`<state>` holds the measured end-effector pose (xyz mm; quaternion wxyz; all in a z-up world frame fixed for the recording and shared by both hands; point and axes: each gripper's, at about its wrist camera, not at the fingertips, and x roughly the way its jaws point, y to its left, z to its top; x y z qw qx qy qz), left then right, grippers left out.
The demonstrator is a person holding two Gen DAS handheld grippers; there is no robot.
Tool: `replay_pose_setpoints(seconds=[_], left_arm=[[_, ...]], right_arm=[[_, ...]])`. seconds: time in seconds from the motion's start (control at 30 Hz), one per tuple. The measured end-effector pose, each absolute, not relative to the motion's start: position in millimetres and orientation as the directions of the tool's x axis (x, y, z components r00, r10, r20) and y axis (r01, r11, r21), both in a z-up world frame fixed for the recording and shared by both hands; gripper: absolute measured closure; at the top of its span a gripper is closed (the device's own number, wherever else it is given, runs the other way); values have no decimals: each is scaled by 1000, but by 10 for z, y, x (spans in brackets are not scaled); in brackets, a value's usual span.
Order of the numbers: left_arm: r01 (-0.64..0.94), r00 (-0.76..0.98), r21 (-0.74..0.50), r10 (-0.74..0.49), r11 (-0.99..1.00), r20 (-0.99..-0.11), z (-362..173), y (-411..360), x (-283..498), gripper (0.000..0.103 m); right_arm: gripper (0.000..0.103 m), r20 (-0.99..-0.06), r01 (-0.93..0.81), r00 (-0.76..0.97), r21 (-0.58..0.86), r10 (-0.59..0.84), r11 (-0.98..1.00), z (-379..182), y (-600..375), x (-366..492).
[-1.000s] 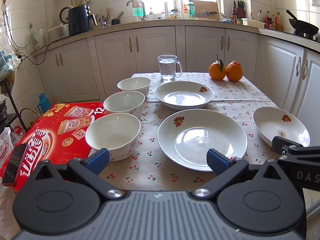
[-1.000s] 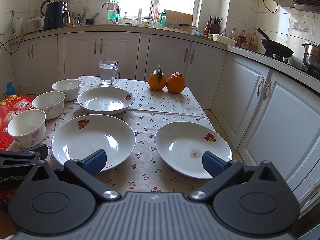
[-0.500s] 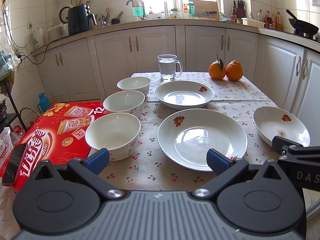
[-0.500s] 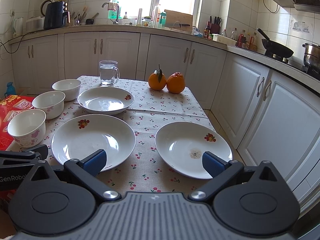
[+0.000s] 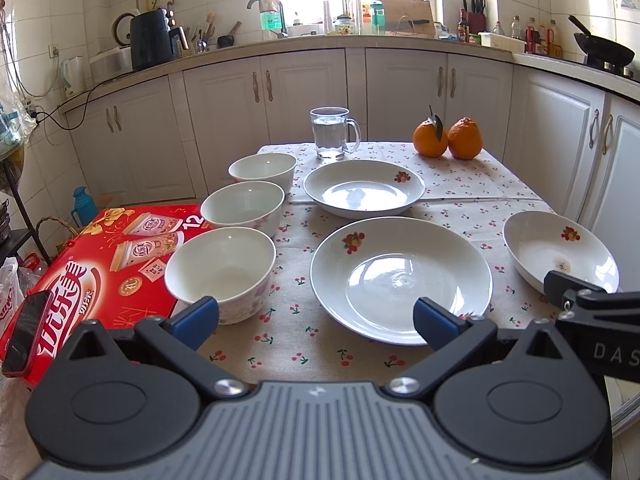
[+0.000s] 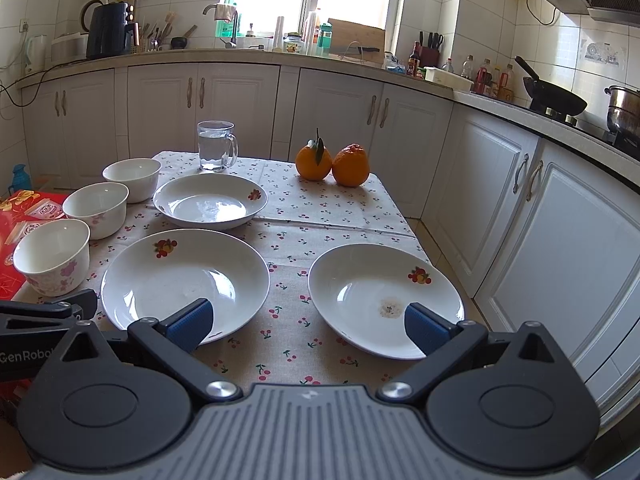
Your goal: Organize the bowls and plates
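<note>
Three white plates with fruit prints lie on the cherry-print tablecloth: a near middle plate (image 5: pixel 400 280) (image 6: pixel 184 276), a far plate (image 5: pixel 364 190) (image 6: pixel 210 204) and a right plate (image 5: pixel 560 252) (image 6: pixel 384 296). Three white bowls stand in a row at the left: near bowl (image 5: pixel 220 272) (image 6: pixel 52 256), middle bowl (image 5: pixel 242 208) (image 6: pixel 96 208), far bowl (image 5: pixel 262 168) (image 6: pixel 132 178). My left gripper (image 5: pixel 316 320) is open and empty at the table's near edge, between the near bowl and the middle plate. My right gripper (image 6: pixel 308 326) is open and empty, between the middle and right plates.
A glass mug of water (image 5: pixel 332 132) (image 6: pixel 216 144) and two oranges (image 5: pixel 446 138) (image 6: pixel 332 162) stand at the table's far end. A red carton (image 5: pixel 80 280) with a phone (image 5: pixel 24 332) on it lies left of the table. White cabinets run behind and to the right.
</note>
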<state>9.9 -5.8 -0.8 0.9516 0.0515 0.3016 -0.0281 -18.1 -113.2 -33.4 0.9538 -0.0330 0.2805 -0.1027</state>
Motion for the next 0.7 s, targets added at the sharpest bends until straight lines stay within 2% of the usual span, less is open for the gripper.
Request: replay_pose_setpoints(seconds=[0.13,0.27,0.53,0.7], left_arm=[[106,810,68,-47,992,-585,-9,-78,152,1],[159,801,8,-124,987,-585,21,-81,255,1],[253,811,41,-188,967,-553,154,-259,547,1],[349,778,20,-277,937,-564,197,-416,756,1]], right_arm=[[0,-530,181,820,-122,-218,976,-338,-1161,-149],[0,-520,170,831,-104,-199,980,-295,-1268,-119],[0,-504,172,838,-115,-206,978,-269,-1732,-16],[0,-499,94,858,-82,-123,992,-310,-2093,-14]])
